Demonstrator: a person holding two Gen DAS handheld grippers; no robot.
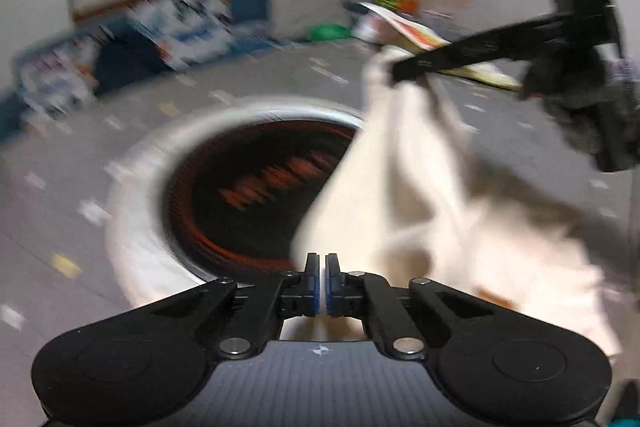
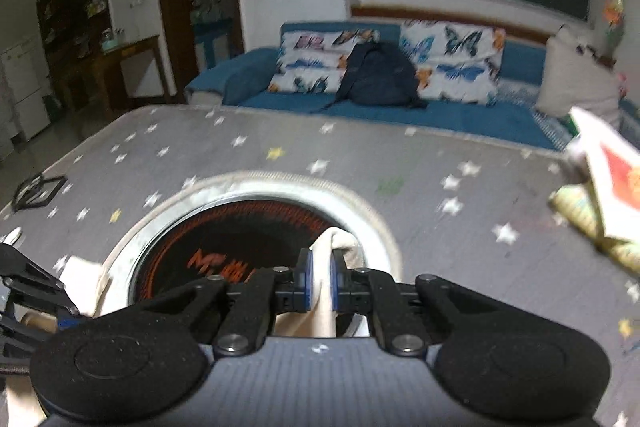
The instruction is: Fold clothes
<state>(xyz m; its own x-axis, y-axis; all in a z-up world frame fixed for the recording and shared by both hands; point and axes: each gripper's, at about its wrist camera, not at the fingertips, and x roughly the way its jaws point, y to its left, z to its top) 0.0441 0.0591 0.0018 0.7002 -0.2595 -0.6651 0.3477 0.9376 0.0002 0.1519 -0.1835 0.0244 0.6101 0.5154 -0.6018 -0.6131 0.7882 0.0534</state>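
Note:
A cream-white garment (image 1: 400, 187) hangs over the grey star-patterned table (image 1: 80, 187). My right gripper (image 2: 322, 279) is shut on a fold of the garment (image 2: 324, 259) and holds it up; in the left wrist view it shows at the upper right (image 1: 404, 69) with the cloth draped down from it. My left gripper (image 1: 322, 281) is shut, with the jaws nearly touching and no cloth showing between them, low over the table beside the garment's lower part. Part of it shows at the left edge of the right wrist view (image 2: 36, 295). The left wrist view is motion-blurred.
A round black inset with orange lettering and a pale rim (image 2: 256, 239) sits in the table's middle. Papers or packets (image 2: 600, 195) lie at the table's right. A blue sofa with butterfly cushions and a dark backpack (image 2: 376, 75) stands behind. A small dark frame (image 2: 36, 191) lies at the left.

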